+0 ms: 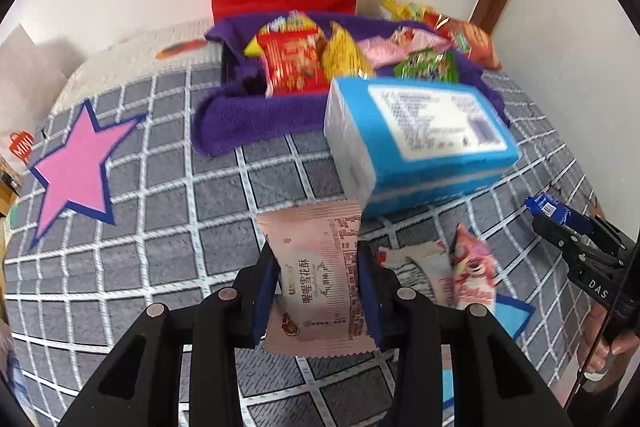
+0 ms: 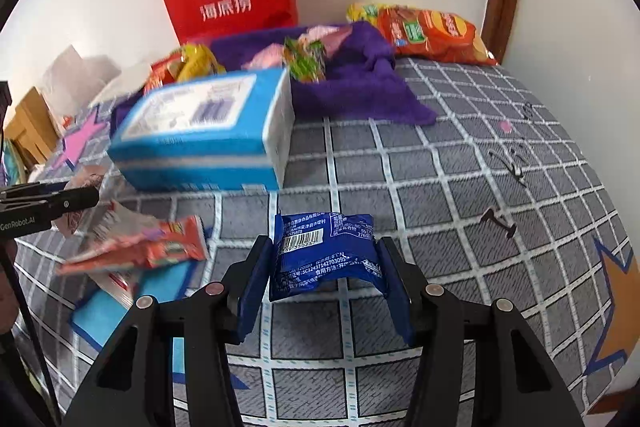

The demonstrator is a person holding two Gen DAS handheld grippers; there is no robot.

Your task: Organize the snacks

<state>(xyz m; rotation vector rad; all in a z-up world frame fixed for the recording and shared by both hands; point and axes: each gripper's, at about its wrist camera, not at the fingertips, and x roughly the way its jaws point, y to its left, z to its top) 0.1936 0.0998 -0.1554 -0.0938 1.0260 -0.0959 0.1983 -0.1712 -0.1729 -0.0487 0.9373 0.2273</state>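
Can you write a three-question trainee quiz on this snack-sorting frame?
1. True or false: the left claw is shut on the pink snack packet.
2. The right claw holds a packet of which colour? A red, B blue, C green.
3. Fill in: the sorted snacks lie in a bin lined with a ____ cloth.

Key: 1 true. 2 B, the blue packet. 3 purple.
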